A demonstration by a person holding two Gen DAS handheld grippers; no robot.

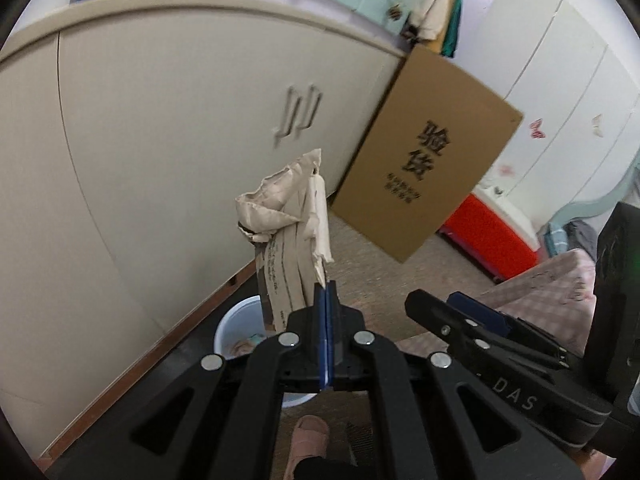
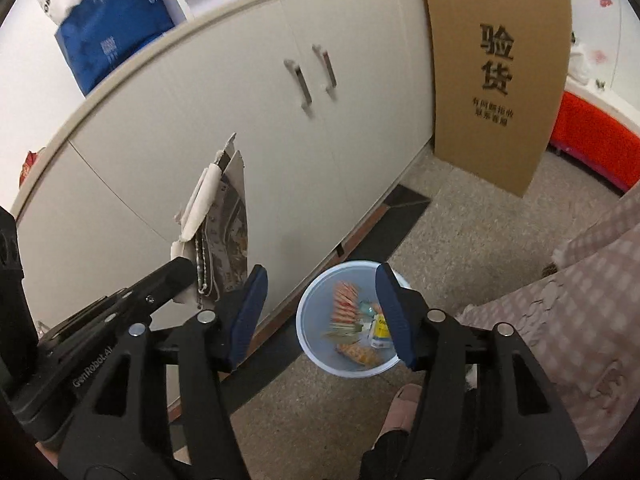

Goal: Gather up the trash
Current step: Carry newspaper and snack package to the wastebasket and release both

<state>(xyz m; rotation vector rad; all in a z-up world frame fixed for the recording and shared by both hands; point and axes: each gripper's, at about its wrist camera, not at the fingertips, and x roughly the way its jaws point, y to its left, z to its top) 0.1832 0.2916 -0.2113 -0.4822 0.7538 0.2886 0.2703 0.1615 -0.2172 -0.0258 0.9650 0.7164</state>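
Paper first: the left gripper (image 1: 326, 292) has its jaws clenched on the lower end of a crumpled paper wrapper (image 1: 292, 236), held in the air in front of the cabinet (image 1: 160, 140), with the white bin (image 2: 348, 320) on the floor just below and beside it. Its long axis runs roughly upright, torn end pointing up toward the cabinet handles. To drop it cleanly, I'd say carry it over the bin's mouth and tip it down before letting go. Further right, the right gripper (image 2: 328, 312) hangs over the bin, jaws released, nothing between them.
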